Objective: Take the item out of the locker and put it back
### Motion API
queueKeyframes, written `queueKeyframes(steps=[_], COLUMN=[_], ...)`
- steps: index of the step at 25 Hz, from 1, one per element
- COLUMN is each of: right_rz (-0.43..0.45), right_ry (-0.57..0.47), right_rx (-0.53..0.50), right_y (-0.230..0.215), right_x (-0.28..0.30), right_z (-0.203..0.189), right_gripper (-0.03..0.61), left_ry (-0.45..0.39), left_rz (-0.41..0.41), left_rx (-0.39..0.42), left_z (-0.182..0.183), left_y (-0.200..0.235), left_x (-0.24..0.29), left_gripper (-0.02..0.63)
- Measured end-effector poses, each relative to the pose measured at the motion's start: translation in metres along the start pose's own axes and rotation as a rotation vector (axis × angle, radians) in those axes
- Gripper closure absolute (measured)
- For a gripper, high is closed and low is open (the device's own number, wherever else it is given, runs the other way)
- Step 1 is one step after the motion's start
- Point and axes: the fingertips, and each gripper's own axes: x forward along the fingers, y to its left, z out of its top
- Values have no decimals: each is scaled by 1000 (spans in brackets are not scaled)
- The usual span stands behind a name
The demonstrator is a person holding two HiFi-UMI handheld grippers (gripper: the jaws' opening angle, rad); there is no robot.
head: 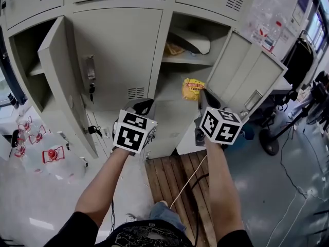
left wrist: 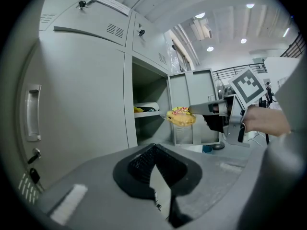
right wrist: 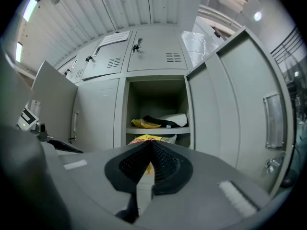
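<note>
A yellow snack packet [head: 193, 88] hangs in front of the open locker [head: 177, 78], just below its shelf [head: 187, 60]. My right gripper [head: 201, 94] is shut on the packet's right edge. In the right gripper view the packet [right wrist: 144, 139] peeks out above the closed right gripper [right wrist: 149, 150], facing the locker's opening [right wrist: 156, 97]. The left gripper view shows the packet [left wrist: 181, 117] held out from the side. My left gripper [head: 145, 106] is shut with nothing in it and sits in front of the closed middle door; its pads [left wrist: 144, 159] meet.
On the shelf lie a yellow item [right wrist: 144, 123] and a black-and-white bundle [right wrist: 170, 120]. The locker's door [head: 249, 76] stands open at the right, another door [head: 64, 81] at the left. Keys [head: 91, 90] hang from the middle door. Bottles [head: 49, 156] and a wooden pallet [head: 175, 179] are on the floor.
</note>
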Motion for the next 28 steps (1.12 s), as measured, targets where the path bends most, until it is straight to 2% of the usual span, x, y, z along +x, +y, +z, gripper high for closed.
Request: queueKeyframes(steps=[28], right_rz=[206], right_ry=[130], right_rx=[72], right_y=[-2], right_x=[139], right_z=[-86], right_gripper=[556], left_ry=[139], left_rz=[212], left_rx=[-39], left_z=[-36], left_y=[46], left_x=[29], left_gripper=[612])
